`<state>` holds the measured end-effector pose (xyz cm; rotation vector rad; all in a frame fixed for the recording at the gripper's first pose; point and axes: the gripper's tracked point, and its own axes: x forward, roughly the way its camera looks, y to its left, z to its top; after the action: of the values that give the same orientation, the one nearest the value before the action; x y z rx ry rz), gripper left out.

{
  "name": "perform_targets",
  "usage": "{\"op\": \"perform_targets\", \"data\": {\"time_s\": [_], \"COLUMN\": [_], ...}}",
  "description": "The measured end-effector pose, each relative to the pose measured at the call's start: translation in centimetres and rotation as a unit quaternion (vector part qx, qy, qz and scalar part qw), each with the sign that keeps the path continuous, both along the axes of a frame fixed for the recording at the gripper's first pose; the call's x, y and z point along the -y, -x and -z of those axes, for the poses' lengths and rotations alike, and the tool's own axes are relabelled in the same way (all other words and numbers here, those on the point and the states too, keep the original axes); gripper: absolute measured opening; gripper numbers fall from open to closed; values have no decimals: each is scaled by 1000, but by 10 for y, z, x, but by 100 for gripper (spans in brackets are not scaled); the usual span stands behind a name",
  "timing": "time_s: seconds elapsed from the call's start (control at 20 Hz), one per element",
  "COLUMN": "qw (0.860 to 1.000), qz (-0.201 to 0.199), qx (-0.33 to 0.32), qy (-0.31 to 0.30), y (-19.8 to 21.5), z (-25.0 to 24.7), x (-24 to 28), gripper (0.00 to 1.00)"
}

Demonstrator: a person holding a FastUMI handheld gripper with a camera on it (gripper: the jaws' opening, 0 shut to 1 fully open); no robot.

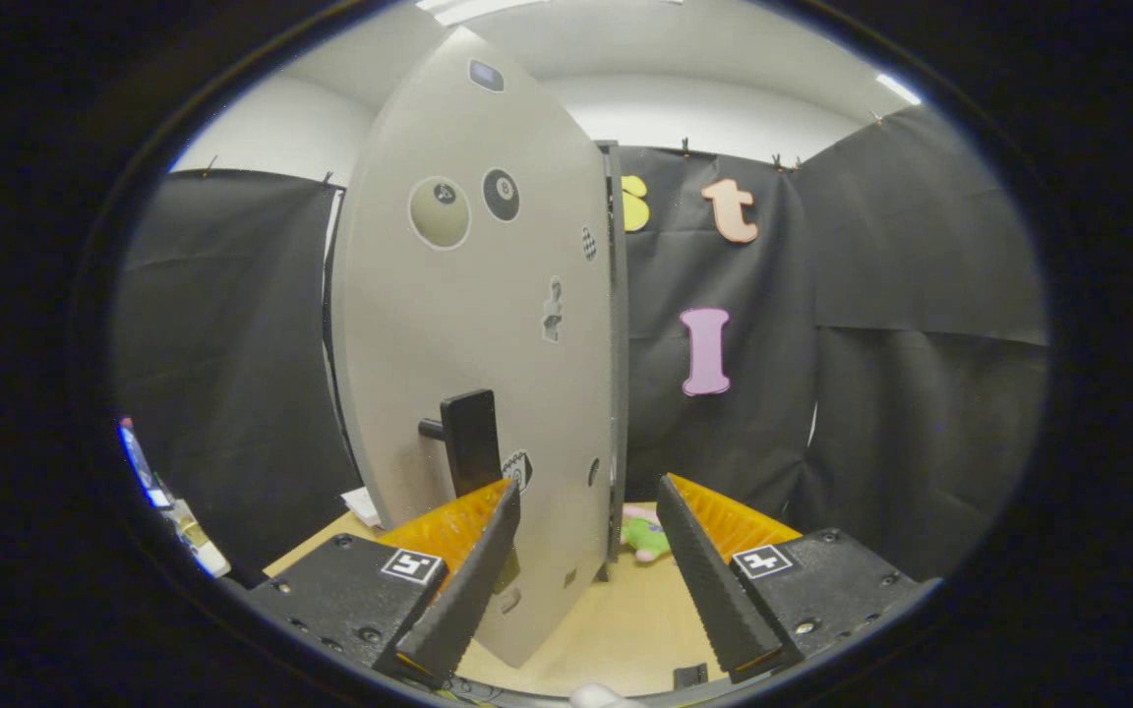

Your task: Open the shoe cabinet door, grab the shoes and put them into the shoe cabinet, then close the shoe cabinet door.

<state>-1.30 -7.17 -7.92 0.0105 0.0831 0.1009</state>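
A: Gripper view is logged: the gripper (588, 501) is seen with its fingers spread apart, nothing pinched between them. The shoe cabinet door (473, 344) is swung partly open, its grey outer face turned toward the camera and its free edge standing just ahead of the gap between the fingers.

B: Handle position?

A: The dark handle (469, 441) is mounted low on the door face, just beyond the left finger (473, 570) and not touched by it. The right finger (709, 575) is clear of the door, on the right of its edge.

B: Shoes?

A: No shoe can be identified with confidence. A small green and pink object (647, 532) is lying on the table (616, 629) beyond the door edge, between the fingers; whether it is a shoe cannot be told. The cabinet interior is hidden behind the door.

B: Risks noted?

A: The door is judged only partly opened. If the gripper is advanced as it stands, the door edge may be struck by a finger and the door knocked back toward shut. If the handle is hooked by the left finger alone, a slip is likely, since no two-sided grip is held. A reach past the door could also be blocked by it.
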Motion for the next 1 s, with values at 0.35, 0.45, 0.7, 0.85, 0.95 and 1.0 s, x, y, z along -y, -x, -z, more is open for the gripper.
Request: {"op": "perform_targets", "data": {"time_s": [0.35,0.45,0.7,0.85,0.95,1.0], "qw": [999,998,995,996,996,997], "qz": [-28,-59,-96,-89,-82,-78], "qx": [-18,-22,-25,-25,-24,-22], "qy": [6,9,11,10,7,7], "y": [-37,-49,-66,-71,-71,-70], "z": [16,17,18,15,13,11], "x": [-86,-118,-157,-153,-149,-145], "gripper": [94,95,100,100,100,100]}}
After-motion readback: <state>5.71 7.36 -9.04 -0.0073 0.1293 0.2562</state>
